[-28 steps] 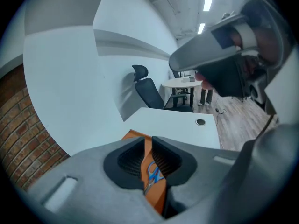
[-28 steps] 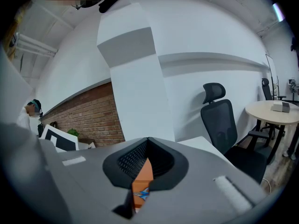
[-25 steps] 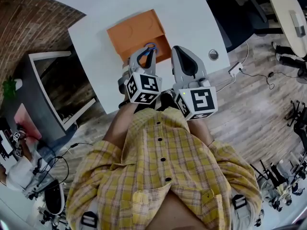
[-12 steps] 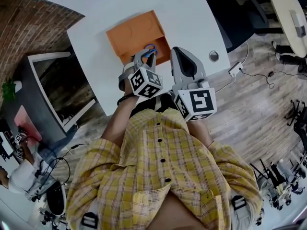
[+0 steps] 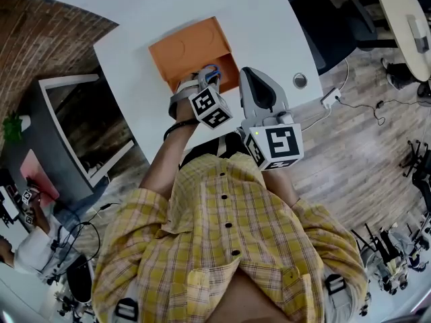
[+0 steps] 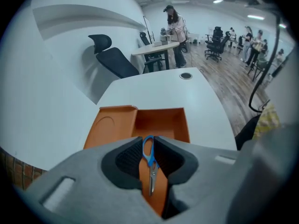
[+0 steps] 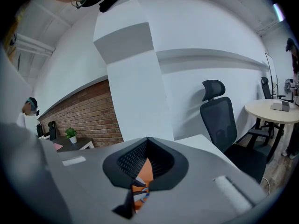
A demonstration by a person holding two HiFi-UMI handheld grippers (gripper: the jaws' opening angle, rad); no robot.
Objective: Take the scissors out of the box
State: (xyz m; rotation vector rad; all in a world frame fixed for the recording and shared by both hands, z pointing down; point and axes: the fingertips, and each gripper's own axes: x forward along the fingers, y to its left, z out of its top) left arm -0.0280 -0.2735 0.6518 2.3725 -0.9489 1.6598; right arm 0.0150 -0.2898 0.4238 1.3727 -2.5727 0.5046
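Scissors (image 6: 149, 164) between left gripper (image 6: 149, 142) jaws

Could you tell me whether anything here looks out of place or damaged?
Nothing stands out. The orange box sits open and intact on the white table, and the left gripper is shut on the blue-handled scissors by their handle.

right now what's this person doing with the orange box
A person is at a white table with tongs in each hand. The left tongs are shut on blue-handled scissors, over the open orange box. The right tongs are shut and empty, near the box. Whether the scissors are fully clear of it is hard to tell.
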